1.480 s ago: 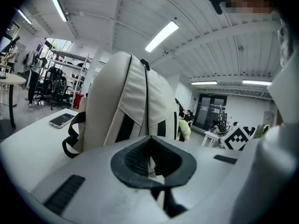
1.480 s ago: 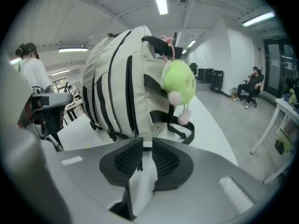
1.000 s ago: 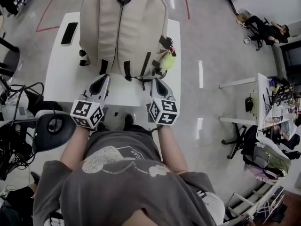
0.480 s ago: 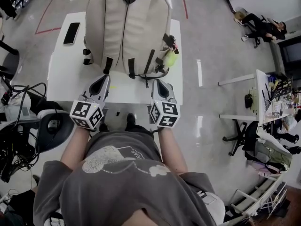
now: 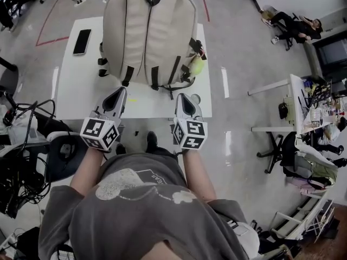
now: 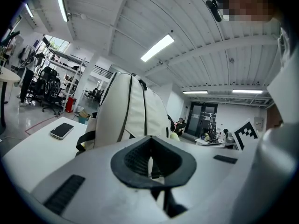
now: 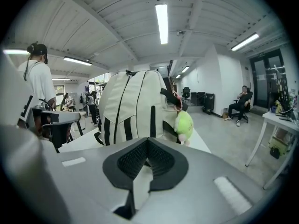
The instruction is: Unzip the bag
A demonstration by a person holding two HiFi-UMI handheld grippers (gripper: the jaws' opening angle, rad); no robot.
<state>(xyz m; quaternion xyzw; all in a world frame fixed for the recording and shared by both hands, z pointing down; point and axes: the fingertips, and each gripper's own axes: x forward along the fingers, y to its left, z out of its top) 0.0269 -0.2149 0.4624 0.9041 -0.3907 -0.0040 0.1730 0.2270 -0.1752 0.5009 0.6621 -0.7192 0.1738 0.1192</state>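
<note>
Left gripper, right gripper closed, empty; rounded beige fabric backpack upright.

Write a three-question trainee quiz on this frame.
1. True or false: the right gripper holds the phone.
2. The bag rests on: A) the floor, B) the table, C) a chair.
3. Fill in: the green toy hangs at the bag's ___ side, as the person sees it.

Key: 1 false; 2 B; 3 right.
</note>
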